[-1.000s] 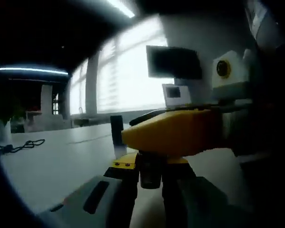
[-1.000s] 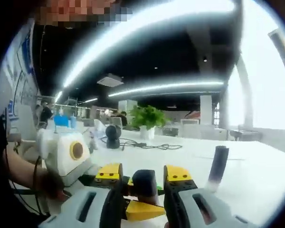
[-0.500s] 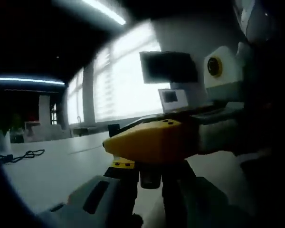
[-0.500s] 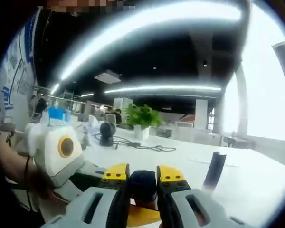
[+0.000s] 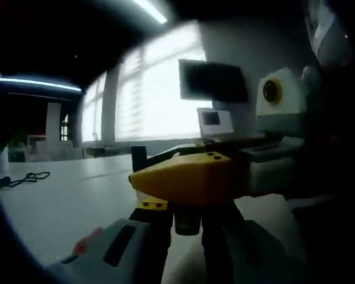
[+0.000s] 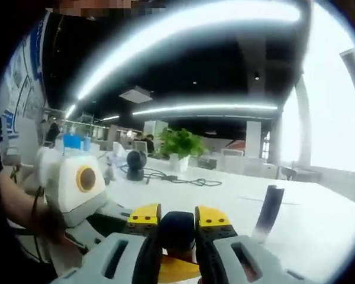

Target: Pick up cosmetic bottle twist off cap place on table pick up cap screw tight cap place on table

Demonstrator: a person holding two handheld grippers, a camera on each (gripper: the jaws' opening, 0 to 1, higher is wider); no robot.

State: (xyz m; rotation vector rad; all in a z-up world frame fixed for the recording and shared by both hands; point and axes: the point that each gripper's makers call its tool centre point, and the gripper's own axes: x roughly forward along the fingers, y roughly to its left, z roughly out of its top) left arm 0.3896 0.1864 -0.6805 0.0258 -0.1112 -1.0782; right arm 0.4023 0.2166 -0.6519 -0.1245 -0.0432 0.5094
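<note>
The right gripper [image 6: 178, 220] is closed on a dark cap [image 6: 178, 228]. The left gripper [image 5: 186, 208] clamps the bottle [image 5: 187, 220] just below it, above the white bench [image 6: 225, 198]. A dark tube [image 6: 267, 212] stands on the bench, far right.

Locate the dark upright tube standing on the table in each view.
Left gripper view: the dark upright tube stands left of centre, on the white table.
Right gripper view: it stands at lower right, leaning in the picture.
Shared landmark: the white table, with the bright windows beyond it.
</note>
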